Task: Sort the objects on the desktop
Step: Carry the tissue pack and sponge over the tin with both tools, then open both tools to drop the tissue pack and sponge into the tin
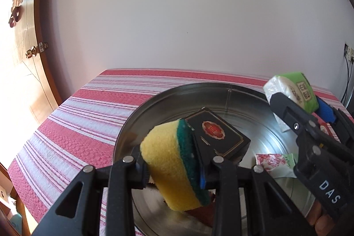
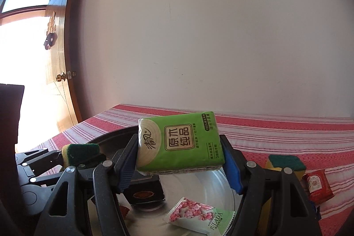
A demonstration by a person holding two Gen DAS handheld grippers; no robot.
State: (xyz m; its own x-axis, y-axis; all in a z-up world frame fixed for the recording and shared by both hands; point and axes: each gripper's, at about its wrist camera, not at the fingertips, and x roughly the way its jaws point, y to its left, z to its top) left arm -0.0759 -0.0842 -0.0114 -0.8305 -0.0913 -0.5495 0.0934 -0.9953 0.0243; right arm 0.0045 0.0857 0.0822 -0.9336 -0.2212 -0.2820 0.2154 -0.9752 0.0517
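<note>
My left gripper (image 1: 172, 160) is shut on a yellow and green sponge (image 1: 172, 163), held above the near side of a round metal tray (image 1: 154, 107). My right gripper (image 2: 180, 160) is shut on a green tissue pack (image 2: 180, 143), also over the tray (image 2: 221, 189). From the left wrist view the tissue pack (image 1: 292, 90) hangs at the tray's right rim in the right gripper (image 1: 296, 103). The sponge (image 2: 80, 150) and left gripper (image 2: 75, 155) show at the left of the right wrist view. In the tray lie a black box (image 1: 223, 134) and a pink-flowered sachet (image 1: 274, 163).
A second sponge (image 2: 285, 164) and a red snack packet (image 2: 317, 184) lie on the red striped tablecloth (image 2: 276, 132) right of the tray. A white wall stands behind the table. A wooden door (image 1: 28, 37) is at the left.
</note>
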